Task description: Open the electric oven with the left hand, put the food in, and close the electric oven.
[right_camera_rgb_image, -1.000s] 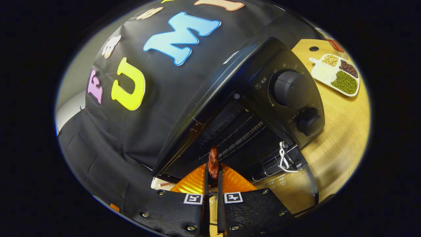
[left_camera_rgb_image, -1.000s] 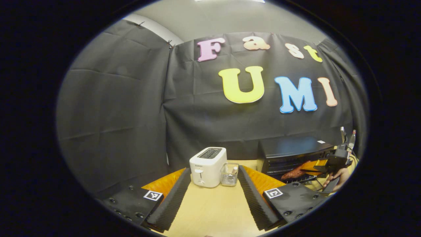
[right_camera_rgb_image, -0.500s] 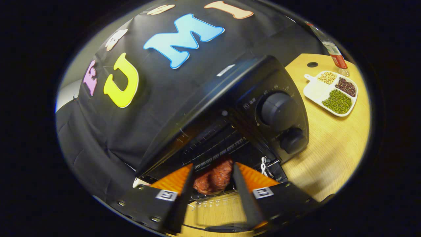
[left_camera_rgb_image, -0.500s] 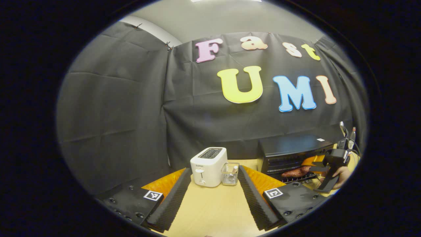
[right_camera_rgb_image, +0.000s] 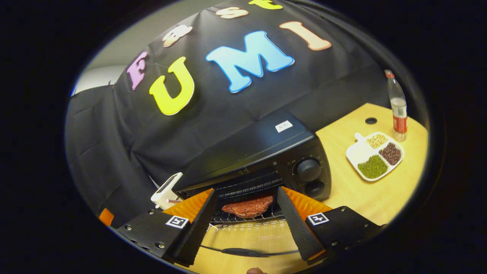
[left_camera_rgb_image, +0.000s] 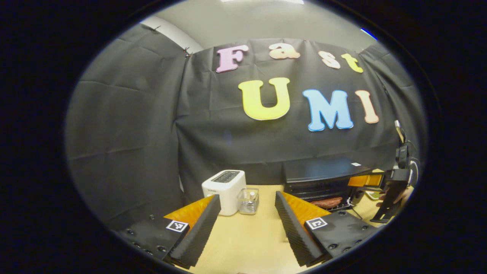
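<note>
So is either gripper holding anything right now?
No. The right gripper is open, with the meat lying on the oven rack beyond its fingers. The left gripper is open over bare table.

right hand-held gripper (right_camera_rgb_image: 245, 224) opened, backed off, meat (right_camera_rgb_image: 248, 206) left on oven rack (right_camera_rgb_image: 247, 217)

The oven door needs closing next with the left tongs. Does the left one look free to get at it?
Probably yes: the left tongs are open and empty, bare table lies ahead, and the oven sits off to their right. The right tongs by the oven might crowd the approach.
</note>
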### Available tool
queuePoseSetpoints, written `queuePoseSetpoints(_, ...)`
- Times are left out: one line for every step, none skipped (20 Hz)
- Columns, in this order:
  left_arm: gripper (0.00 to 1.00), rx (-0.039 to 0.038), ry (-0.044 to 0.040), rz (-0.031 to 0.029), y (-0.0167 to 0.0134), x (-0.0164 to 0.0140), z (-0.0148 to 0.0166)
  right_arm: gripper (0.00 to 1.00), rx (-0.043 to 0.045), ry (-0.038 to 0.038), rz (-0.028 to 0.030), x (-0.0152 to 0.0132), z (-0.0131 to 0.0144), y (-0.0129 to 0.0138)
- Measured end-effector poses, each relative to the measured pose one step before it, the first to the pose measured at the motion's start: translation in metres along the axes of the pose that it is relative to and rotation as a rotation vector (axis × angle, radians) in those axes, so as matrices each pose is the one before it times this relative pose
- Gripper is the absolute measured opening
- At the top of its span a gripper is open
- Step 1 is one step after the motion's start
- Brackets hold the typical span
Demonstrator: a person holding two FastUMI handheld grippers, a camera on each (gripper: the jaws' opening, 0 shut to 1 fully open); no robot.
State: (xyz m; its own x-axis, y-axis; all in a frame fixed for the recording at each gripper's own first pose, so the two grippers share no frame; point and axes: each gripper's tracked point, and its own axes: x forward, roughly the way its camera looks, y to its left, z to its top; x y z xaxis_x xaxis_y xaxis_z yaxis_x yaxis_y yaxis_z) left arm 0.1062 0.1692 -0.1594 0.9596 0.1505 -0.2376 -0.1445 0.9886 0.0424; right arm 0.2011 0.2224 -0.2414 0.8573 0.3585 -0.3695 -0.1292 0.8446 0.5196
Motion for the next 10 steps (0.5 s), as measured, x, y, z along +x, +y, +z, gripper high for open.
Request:
queuePoseSetpoints(1.00,-0.00403,0.00469,-0.01843,-0.00936,0.00089,-0.00234,0.97,-0.03085,-0.01657,0.00150,-0.01137,0.00610,0.00097)
queuePoseSetpoints(1.00,-0.00269,0.00614,-0.01849,-0.00988,0.00064,-0.00328,0.97,-0.02527,-0.01393,0.00720,-0.01139,0.00682,0.00204)
queuePoseSetpoints(1.00,-0.00328,0.00684,-0.01949,-0.01024,0.00077,-0.00318,0.97,-0.02476,-0.00950,0.00092,-0.01158,0.00471,-0.00015)
queuePoseSetpoints(1.00,-0.00317,0.00973,-0.02268,-0.01141,0.00079,-0.00384,0.97,-0.02383,-0.00713,-0.00476,-0.01167,0.00409,-0.00149)
queuePoseSetpoints(1.00,-0.00087,0.00688,-0.02017,-0.01018,0.00097,-0.00305,0.98,-0.02204,-0.01206,-0.00565,-0.01166,0.00481,-0.00206)
queuePoseSetpoints(1.00,0.00014,0.00900,-0.02102,-0.00952,0.00008,-0.00372,0.97,-0.02337,-0.01810,-0.00288,-0.01200,0.00642,-0.00193)
queuePoseSetpoints(1.00,-0.00046,0.00971,-0.02101,-0.01039,0.00047,-0.00426,0.97,-0.02822,-0.01942,-0.00573,-0.01021,0.00599,-0.00197)
queuePoseSetpoints(1.00,-0.00323,0.00758,-0.02029,-0.01025,0.00099,-0.00396,0.98,-0.02858,-0.01521,-0.01016,-0.00953,0.00522,-0.00562)
queuePoseSetpoints(1.00,-0.00495,0.00911,-0.02032,-0.01051,0.00126,-0.00407,0.98,-0.02325,-0.00969,-0.00859,-0.00978,0.00288,-0.00430)
queuePoseSetpoints(1.00,-0.00673,0.00883,-0.02171,-0.01192,0.00033,-0.00609,0.98,-0.01734,-0.00605,-0.01065,-0.00767,0.00393,-0.00549)
